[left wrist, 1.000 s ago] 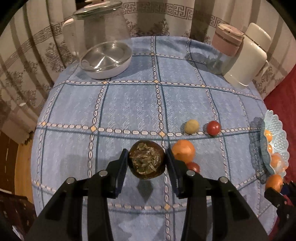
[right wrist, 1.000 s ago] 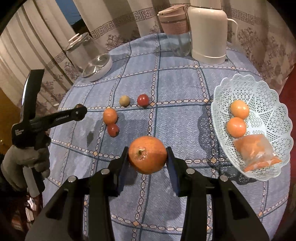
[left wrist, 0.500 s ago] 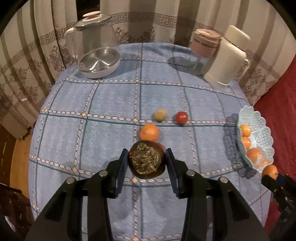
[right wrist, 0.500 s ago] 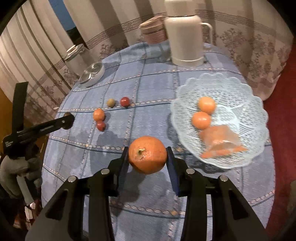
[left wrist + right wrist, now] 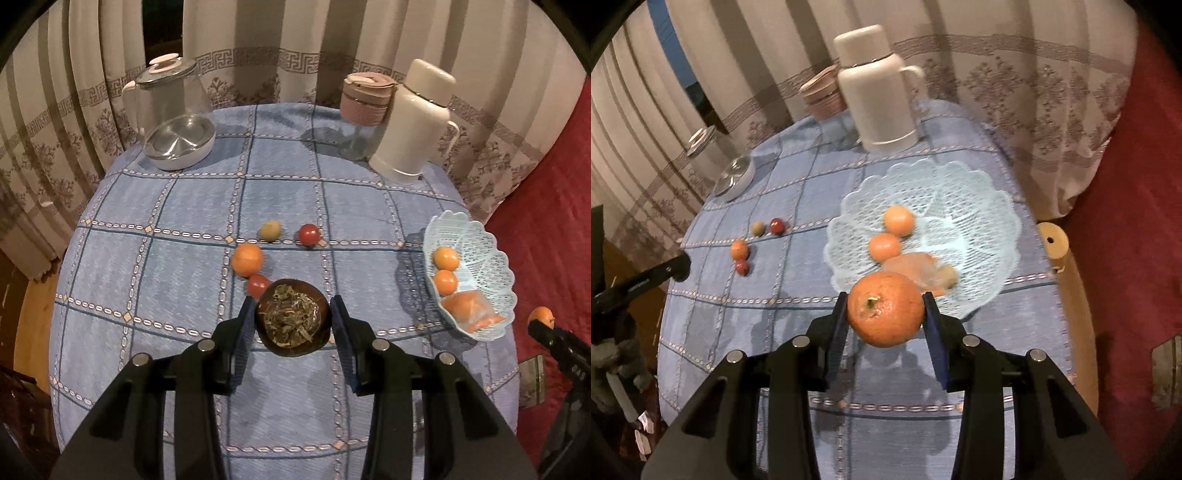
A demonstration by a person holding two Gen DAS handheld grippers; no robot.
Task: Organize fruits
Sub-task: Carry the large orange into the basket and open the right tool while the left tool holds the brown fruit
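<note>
My left gripper (image 5: 293, 319) is shut on a dark brown fruit (image 5: 292, 317) with a dried leafy top, held above the table's near middle. My right gripper (image 5: 885, 310) is shut on a large orange (image 5: 885, 309), held just in front of the white lace basket (image 5: 990, 206). The basket holds two small oranges (image 5: 898, 220) and a bag of orange pieces (image 5: 916, 267). It also shows in the left wrist view (image 5: 480, 236) at the table's right edge. On the cloth lie a small orange (image 5: 246, 259), two red fruits (image 5: 308, 234) and a yellow-green fruit (image 5: 270, 230).
A round table with a blue checked cloth (image 5: 184, 206). At the back stand a glass jug (image 5: 166, 92), a steel-lidded bowl (image 5: 180, 142), a pink-lidded cup (image 5: 364, 107) and a white thermos (image 5: 415, 122). Curtains hang behind. A red cover (image 5: 546, 221) lies to the right.
My right gripper has carried the large orange right, up to the basket's near rim. My left gripper has pulled back and up with the brown fruit, so the table looks farther away.
</note>
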